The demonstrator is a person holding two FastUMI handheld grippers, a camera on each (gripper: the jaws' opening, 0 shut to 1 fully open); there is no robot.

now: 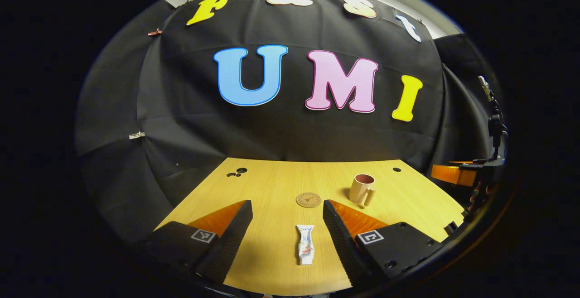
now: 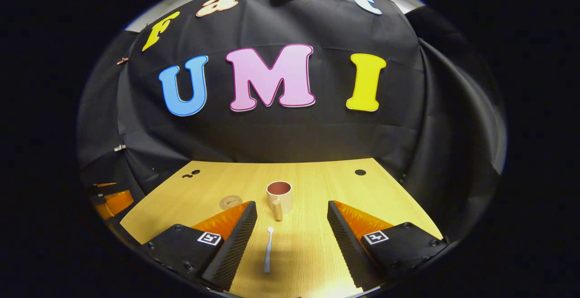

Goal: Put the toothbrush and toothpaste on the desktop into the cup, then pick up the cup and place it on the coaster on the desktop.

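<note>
The left gripper has its fingers wide apart and holds nothing; between them, on the light wooden desktop, lies the small white toothpaste tube, flat, its length pointing away from the gripper. The right gripper is also wide open and empty, and the slim pale toothbrush lies on the wood between its fingers, head toward the cup. Beyond it stands the cream cup with a dark reddish inside, upright, its handle turned toward the gripper, nothing in it as far as I can see. The round brown coaster lies bare, left of the cup and apart from it. So I judge that nothing of the task is done yet: both pickups, both insertions and the move of the cup are still left
</note>
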